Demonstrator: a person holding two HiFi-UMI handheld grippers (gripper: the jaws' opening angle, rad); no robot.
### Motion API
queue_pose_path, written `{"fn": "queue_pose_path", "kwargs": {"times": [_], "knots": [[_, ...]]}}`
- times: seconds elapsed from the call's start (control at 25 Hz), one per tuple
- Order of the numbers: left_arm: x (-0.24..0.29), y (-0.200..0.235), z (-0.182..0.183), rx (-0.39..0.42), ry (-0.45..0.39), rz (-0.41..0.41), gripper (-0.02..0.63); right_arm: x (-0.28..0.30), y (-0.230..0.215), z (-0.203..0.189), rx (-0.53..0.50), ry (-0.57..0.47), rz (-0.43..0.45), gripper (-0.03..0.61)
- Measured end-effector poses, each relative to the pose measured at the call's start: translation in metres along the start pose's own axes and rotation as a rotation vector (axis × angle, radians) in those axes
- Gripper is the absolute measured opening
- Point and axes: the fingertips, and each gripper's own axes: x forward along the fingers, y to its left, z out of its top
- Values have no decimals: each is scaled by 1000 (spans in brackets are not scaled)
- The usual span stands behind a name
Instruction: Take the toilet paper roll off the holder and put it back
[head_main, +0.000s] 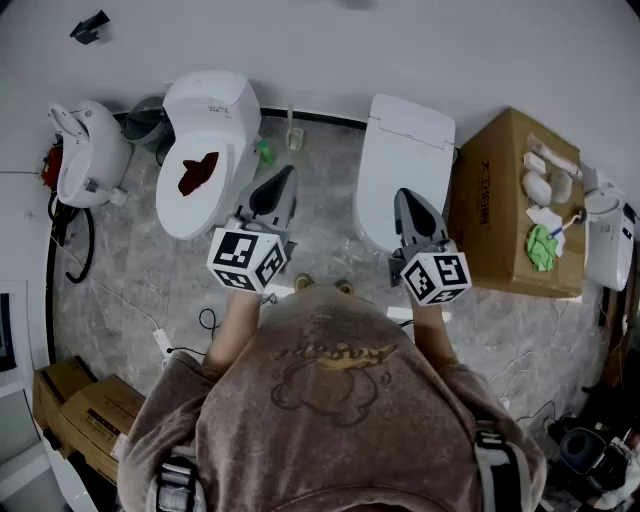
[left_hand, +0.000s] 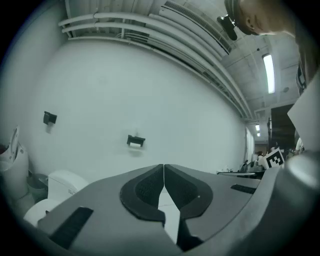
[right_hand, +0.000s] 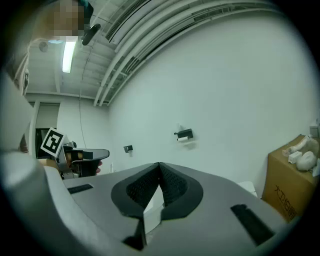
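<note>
My left gripper (left_hand: 163, 167) and right gripper (right_hand: 159, 165) are pinched shut, empty. The toilet paper roll (right_hand: 183, 139) lies sideways in its holder (right_hand: 184, 132) on the wall, far ahead; neither hand looks nearer.

White toilet (head_main: 400, 165) beside cardboard box (head_main: 500, 200)

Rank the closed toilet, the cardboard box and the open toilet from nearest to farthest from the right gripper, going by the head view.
1. the closed toilet: straight ahead, the right gripper overlaps it.
2. the cardboard box: just to the right of that toilet.
3. the open toilet: off to the left, beyond the left gripper.
</note>
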Motion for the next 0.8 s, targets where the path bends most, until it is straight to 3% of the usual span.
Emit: {"fn": "queue_pose_path", "kwargs": {"times": [0.8], "knots": [[-9,40,-5,30,2,-90,23,32,39,-25,0,-1,-38,-5]]}}
